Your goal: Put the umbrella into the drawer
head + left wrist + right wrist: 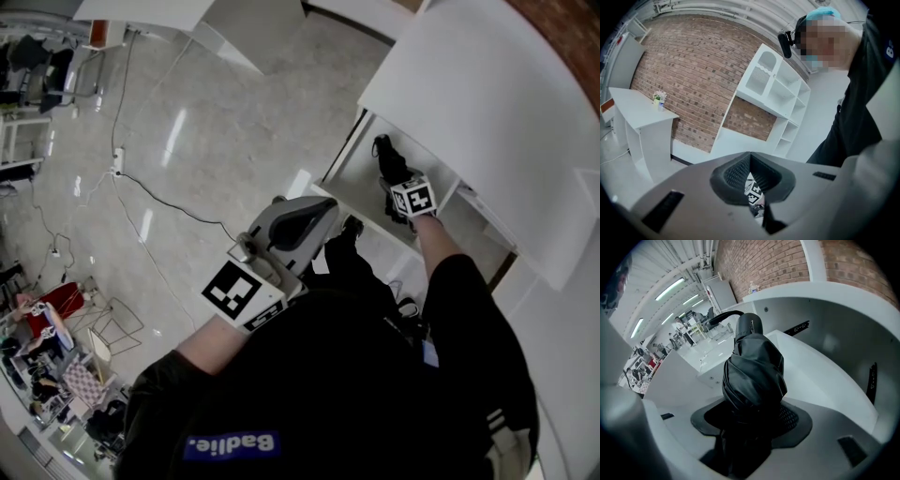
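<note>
One arm is bent and the other is stretched out. Nearest, the left arm (208, 342) is folded close to the body and holds the left hand-held gripper (323, 212) (750, 165) over the pale glossy floor (216, 141), its grey jaws pressed together with nothing between them. Farther out, the right arm (437, 246) reaches straight forward. The right hand-held gripper (398, 191) (751, 419) is clamped on the folded black fabric umbrella (386, 156) (754, 373), which points away along the jaws inside the open white drawer (358, 184) (820, 376). Bare drawer floor shows on both sides of the umbrella. Whether the umbrella touches that floor cannot be told. Beyond, the white cabinet top (487, 94) overhangs the drawer's far part.
</note>
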Demonstrator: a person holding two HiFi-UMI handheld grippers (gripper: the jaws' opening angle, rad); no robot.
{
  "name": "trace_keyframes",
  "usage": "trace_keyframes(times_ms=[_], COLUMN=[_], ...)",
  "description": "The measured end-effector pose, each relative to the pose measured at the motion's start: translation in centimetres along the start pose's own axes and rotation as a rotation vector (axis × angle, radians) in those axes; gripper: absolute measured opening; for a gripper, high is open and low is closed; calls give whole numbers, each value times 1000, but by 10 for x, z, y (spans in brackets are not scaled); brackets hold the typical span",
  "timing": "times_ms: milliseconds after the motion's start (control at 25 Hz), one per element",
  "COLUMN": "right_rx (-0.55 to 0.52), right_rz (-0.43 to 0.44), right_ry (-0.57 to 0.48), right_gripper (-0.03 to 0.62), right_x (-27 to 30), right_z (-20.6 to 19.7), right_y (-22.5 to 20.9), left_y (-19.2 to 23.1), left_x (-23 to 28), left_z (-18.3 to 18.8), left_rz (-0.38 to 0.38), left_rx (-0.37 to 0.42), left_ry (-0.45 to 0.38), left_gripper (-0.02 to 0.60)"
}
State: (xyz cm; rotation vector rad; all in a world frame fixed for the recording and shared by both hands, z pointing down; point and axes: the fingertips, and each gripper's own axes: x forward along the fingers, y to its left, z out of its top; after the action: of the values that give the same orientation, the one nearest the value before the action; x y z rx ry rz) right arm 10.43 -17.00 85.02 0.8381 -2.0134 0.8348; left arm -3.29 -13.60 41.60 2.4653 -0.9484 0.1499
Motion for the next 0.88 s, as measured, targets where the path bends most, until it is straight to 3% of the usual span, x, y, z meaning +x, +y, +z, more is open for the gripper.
trace_keyframes(times_ms=[560,880], right_rx=[28,128], right_rz=[-82,-98], right_ry=[116,175], right_gripper=[275,279], right_x=[41,54], right_z=[-30,-39], right_y=[-18,-20], left_y=[9,9], left_x=[-23,-35], left_z=[-19,-19], left_rz=[75,93], left_rx=[-21,-16], left_ry=[45,50], left_gripper=[2,2])
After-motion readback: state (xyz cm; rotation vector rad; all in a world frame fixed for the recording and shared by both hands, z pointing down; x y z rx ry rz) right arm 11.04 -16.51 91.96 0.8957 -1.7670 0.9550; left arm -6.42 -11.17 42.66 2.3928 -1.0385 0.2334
